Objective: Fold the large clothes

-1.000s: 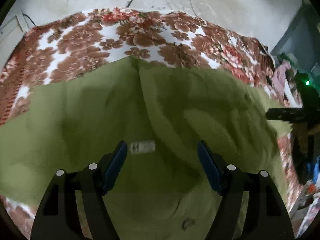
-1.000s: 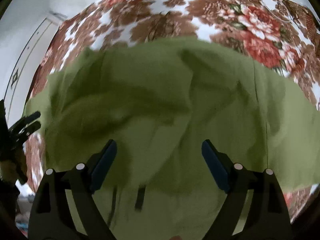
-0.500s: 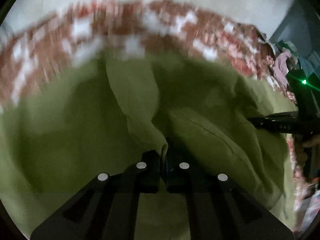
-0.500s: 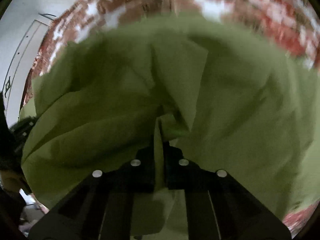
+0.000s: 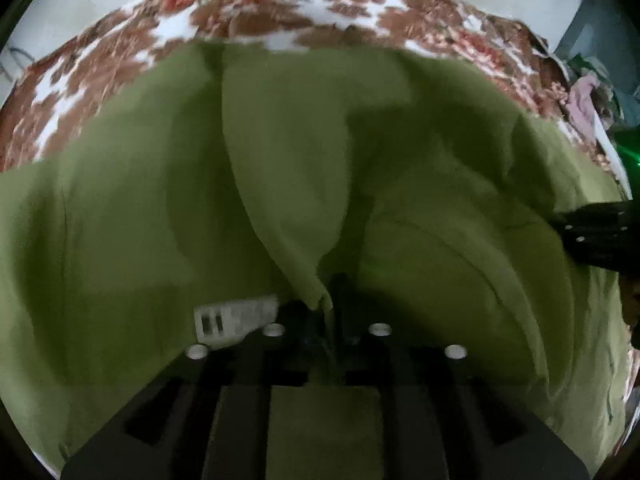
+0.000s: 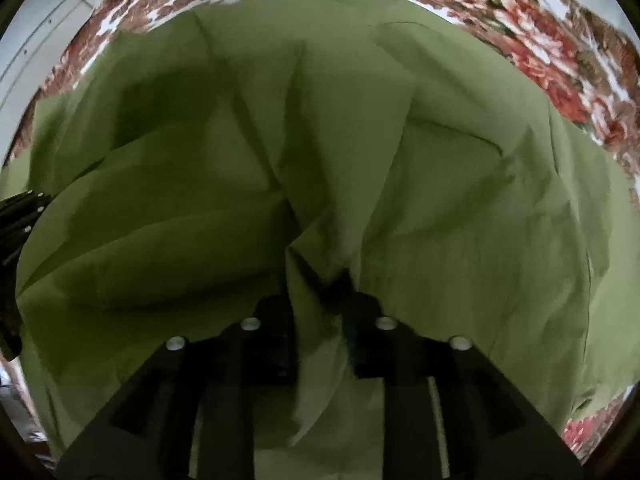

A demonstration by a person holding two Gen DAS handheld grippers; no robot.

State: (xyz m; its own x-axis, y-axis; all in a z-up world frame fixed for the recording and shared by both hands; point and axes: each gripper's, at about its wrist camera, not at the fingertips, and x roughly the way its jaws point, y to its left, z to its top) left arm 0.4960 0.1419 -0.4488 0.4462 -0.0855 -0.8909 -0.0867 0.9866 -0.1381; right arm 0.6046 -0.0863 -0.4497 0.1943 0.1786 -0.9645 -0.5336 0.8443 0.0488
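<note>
Green garment (image 5: 280, 168) lies spread on floral bedspread (image 5: 248, 20). Second ago both claws gaped above cloth; now left gripper (image 5: 328, 312) and right gripper (image 6: 320, 300) each have fold pinched between jaws, jaws easing open. Cloth bunches toward grips, white label (image 5: 236, 316) beside left. Release probably starting; dim view, unsure. Fold under way.
</note>
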